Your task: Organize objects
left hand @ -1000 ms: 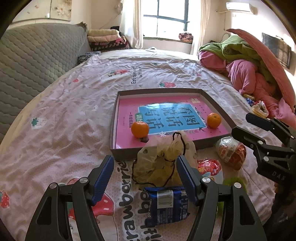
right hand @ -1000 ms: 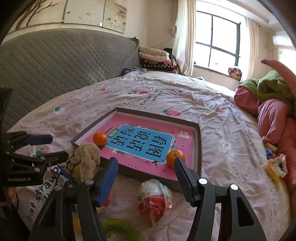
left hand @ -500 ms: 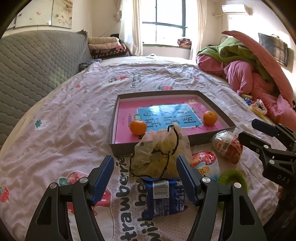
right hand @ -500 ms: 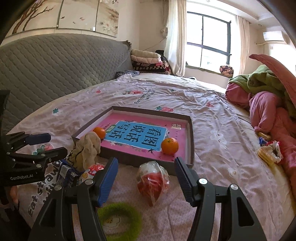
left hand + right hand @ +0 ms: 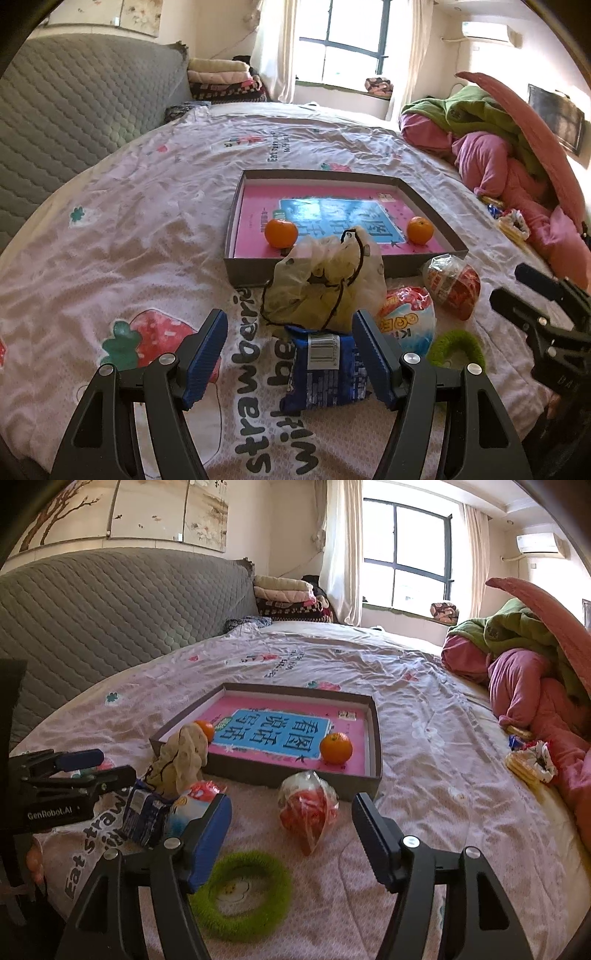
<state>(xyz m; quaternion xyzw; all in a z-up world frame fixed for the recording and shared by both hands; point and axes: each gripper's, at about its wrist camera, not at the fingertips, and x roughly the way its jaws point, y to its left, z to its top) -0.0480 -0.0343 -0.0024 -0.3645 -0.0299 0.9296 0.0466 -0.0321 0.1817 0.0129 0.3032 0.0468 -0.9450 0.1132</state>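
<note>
Left gripper (image 5: 290, 354) open, empty, blue packet (image 5: 325, 371) between its fingers, lower centre. Right gripper (image 5: 291, 836) open before red bag (image 5: 308, 808). Shallow box (image 5: 373, 738), frame centre, holds two oranges; likely destination.

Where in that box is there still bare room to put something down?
Inside the box, free space lies between the two oranges and behind them up to the back wall. The bed in front is crowded with snack packets.
</note>
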